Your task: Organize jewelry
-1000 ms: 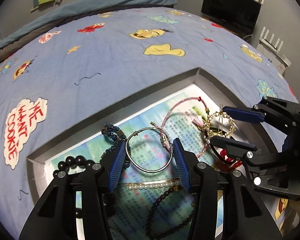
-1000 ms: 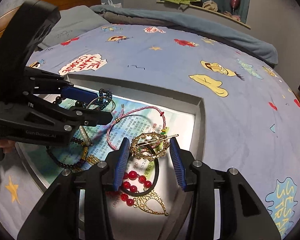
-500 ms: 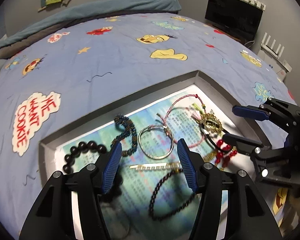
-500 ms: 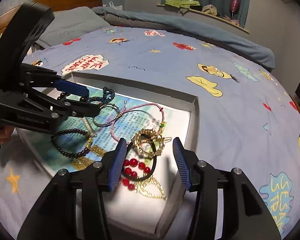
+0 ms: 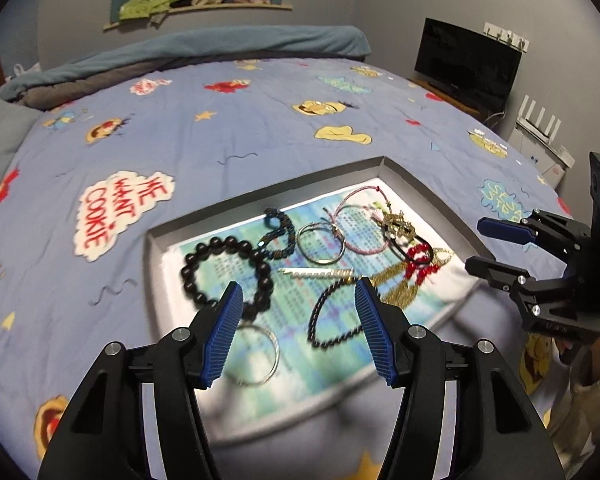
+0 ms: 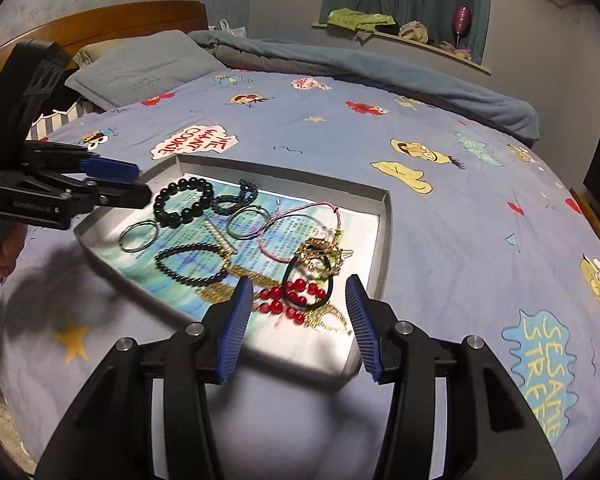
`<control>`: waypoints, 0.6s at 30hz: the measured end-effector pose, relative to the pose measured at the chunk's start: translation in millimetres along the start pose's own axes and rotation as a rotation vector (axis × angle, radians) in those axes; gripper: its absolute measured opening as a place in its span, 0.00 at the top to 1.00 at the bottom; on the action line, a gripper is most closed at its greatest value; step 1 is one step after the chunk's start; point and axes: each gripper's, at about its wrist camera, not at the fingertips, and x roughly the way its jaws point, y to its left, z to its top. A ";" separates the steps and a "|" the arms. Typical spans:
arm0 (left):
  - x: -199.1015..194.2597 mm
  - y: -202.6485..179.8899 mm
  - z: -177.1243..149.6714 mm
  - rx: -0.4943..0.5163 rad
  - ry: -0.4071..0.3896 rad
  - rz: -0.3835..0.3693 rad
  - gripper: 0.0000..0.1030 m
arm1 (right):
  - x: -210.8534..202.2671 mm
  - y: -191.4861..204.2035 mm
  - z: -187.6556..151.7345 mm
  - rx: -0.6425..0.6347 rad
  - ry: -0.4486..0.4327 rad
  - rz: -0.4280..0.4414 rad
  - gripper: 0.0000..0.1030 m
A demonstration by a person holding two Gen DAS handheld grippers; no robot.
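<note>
A shallow grey tray lies on the bed with jewelry spread on a printed paper liner. In it lie a black bead bracelet, a silver bangle, a second silver ring, a dark thin bead bracelet, a pink cord bracelet, a gold ornament and red beads. My left gripper is open and empty above the tray's near side. My right gripper is open and empty above the red beads.
The tray rests on a blue cartoon-print bedspread. A pillow and wooden headboard are at the bed's head. A dark screen stands by the wall. A folded blanket lies along the far edge.
Both grippers have pulled back and up from the tray, staying open and empty. More of the tray and jewelry shows; the jewelry lies where it was.
</note>
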 end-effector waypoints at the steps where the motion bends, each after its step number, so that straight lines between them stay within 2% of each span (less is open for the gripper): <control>1: -5.6 1.8 -3.8 -0.006 -0.006 0.007 0.42 | -2.2 1.3 -1.7 0.002 -0.001 -0.001 0.53; 6: -23.8 8.2 -23.9 -0.033 -0.023 0.059 0.42 | -13.6 6.6 -10.0 0.041 -0.002 0.003 0.53; 18: -53.2 3.7 -77.3 -0.051 -0.013 0.079 0.42 | -40.6 23.9 -29.7 0.052 0.031 0.010 0.53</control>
